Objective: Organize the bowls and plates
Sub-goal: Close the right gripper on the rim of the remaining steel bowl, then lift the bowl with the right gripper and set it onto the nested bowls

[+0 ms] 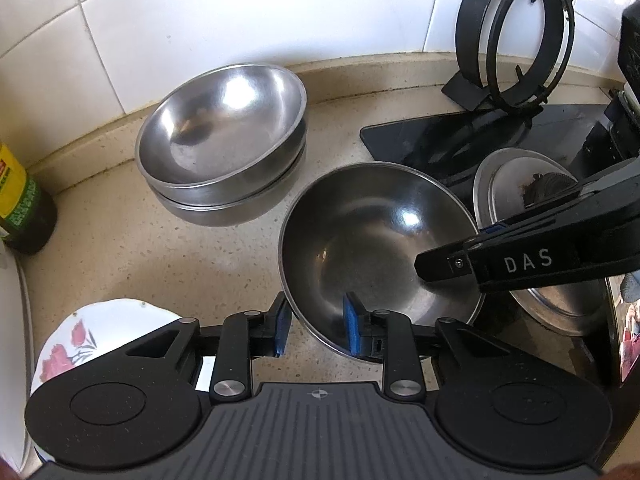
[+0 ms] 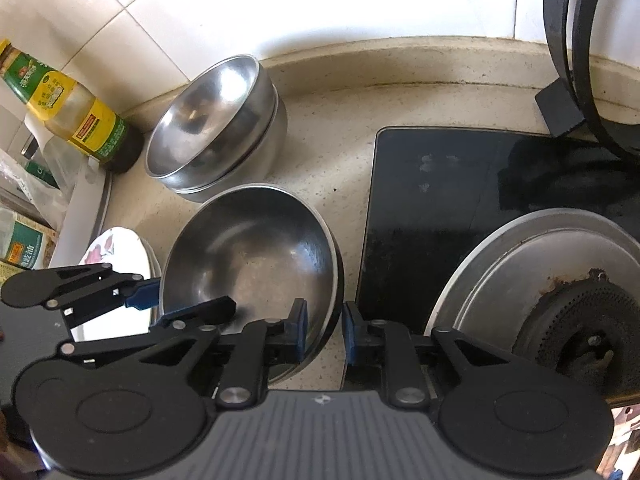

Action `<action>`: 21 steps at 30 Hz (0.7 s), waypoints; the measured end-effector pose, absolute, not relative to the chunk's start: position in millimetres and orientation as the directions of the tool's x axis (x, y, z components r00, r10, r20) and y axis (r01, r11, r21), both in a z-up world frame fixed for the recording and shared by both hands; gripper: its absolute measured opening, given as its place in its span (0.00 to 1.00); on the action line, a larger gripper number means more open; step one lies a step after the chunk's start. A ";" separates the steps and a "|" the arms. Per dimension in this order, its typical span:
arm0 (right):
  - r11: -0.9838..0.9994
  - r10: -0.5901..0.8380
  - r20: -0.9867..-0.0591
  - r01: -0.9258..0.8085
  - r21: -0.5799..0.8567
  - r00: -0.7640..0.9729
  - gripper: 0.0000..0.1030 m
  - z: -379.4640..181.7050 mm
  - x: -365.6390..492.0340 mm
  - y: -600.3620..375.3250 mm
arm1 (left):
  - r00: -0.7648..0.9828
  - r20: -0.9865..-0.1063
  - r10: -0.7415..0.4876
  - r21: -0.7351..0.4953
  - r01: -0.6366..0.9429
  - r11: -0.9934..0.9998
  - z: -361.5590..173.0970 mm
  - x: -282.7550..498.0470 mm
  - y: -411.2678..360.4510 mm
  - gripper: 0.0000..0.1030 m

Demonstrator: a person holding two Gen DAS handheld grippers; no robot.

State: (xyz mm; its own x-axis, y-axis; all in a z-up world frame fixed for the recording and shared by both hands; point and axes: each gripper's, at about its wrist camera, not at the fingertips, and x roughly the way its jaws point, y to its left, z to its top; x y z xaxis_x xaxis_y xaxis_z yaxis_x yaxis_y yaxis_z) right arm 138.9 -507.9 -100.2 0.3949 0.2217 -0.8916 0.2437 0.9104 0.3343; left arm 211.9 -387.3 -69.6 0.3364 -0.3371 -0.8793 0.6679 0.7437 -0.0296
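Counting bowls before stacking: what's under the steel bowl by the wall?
The top steel bowl is nested in at least one more steel bowl; their covered insides and anything deeper are hidden.

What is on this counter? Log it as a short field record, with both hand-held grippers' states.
setting: speckled kitchen counter beside a black glass hob
stack: nested steel bowls near the tiled wall
single bowl: large steel bowl in front of the stack
left hand-held gripper: open, jaws astride the large bowl's near rim
right hand-held gripper: open, jaws astride the bowl's right rim
plate: floral plate, left of the large bowl
other: oil bottle, burner ring
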 end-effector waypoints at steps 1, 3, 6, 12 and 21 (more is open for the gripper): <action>0.910 0.225 -0.892 0.242 0.336 0.391 0.40 -101.0 139.6 -508.2 | 0.335 -0.881 -0.334 -0.027 0.668 0.743 -70.7 212.3 -388.3 0.38; 0.906 0.229 -0.895 0.252 0.339 0.382 0.41 -103.4 141.1 -509.6 | 0.331 -0.887 -0.323 -0.022 0.668 0.744 -73.8 214.4 -390.8 0.42; 0.904 0.232 -0.894 0.255 0.344 0.384 0.41 -104.9 140.1 -509.0 | 0.329 -0.885 -0.330 -0.034 0.661 0.750 -75.8 218.0 -389.8 0.45; 0.909 0.235 -0.891 0.236 0.343 0.388 0.41 -107.7 137.6 -504.4 | 0.309 -0.878 -0.366 -0.077 0.664 0.744 -76.6 219.2 -385.0 0.35; 0.907 0.233 -0.873 0.229 0.354 0.429 0.40 -86.8 133.2 -508.7 | 0.347 -0.845 -0.408 -0.087 0.663 0.744 -52.9 215.9 -377.6 0.32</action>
State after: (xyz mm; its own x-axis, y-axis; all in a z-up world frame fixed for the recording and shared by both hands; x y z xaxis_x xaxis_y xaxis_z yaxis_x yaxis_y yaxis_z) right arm 133.2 -508.7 -86.8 0.4287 0.2329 -0.8729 0.2286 0.9068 0.3542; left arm 215.9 -377.6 -52.9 0.3472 -0.4077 -0.8445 0.6627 0.7439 -0.0867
